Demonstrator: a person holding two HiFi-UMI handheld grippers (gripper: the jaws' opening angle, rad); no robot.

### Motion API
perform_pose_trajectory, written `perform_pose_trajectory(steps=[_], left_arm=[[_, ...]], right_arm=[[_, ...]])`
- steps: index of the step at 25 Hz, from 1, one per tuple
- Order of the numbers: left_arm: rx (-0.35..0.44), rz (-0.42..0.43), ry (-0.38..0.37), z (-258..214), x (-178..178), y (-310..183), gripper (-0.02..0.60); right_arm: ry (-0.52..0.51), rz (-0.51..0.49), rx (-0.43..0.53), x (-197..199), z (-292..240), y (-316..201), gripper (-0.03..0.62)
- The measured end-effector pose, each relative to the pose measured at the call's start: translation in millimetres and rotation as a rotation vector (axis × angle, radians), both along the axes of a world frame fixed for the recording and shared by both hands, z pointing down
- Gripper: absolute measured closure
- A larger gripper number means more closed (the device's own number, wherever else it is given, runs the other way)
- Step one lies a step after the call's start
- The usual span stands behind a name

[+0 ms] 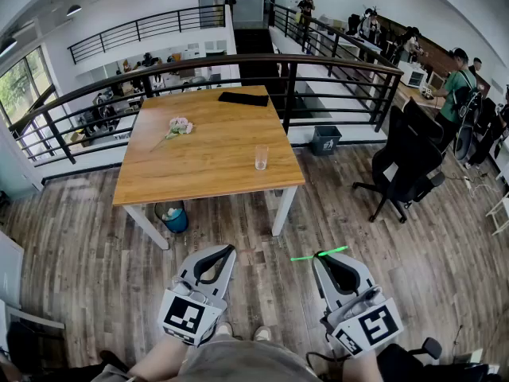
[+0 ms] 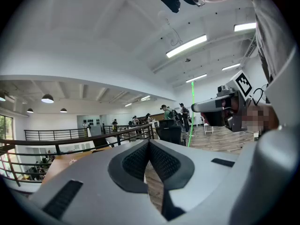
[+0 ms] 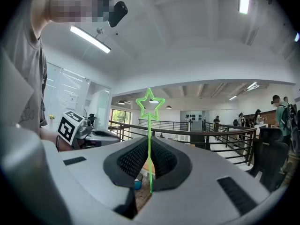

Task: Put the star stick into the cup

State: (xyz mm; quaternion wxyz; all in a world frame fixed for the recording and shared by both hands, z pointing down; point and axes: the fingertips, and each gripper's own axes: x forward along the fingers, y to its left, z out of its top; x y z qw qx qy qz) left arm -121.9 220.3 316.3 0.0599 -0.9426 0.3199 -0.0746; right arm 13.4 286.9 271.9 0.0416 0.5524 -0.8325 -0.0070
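Note:
A thin green star stick is pinched crosswise in my right gripper, which is shut on it low over the wooden floor, short of the table. In the right gripper view the stick rises between the pads to its outlined star. The clear glass cup stands upright near the front right corner of the wooden table, well ahead of both grippers. My left gripper hangs beside the right one, shut and empty; in its own view the left gripper has its pads together.
A small bunch of pale flowers and a flat black object lie further back on the table. A blue bucket sits under it. A black office chair and a dark bin stand to the right, a railing behind.

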Motion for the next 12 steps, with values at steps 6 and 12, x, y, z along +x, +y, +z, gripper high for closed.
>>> perform_pose_trajectory(steps=[6,12], left_arm=[[-0.018,-0.013,0.022,-2,12,3,0.566],[-0.025,-0.026,0.017,0,28,7,0.566]], right_arm=[[-0.035,-0.003,-0.005,10,2,1,0.553],[-0.046,-0.017,-0.011,27,6,4,0.553]])
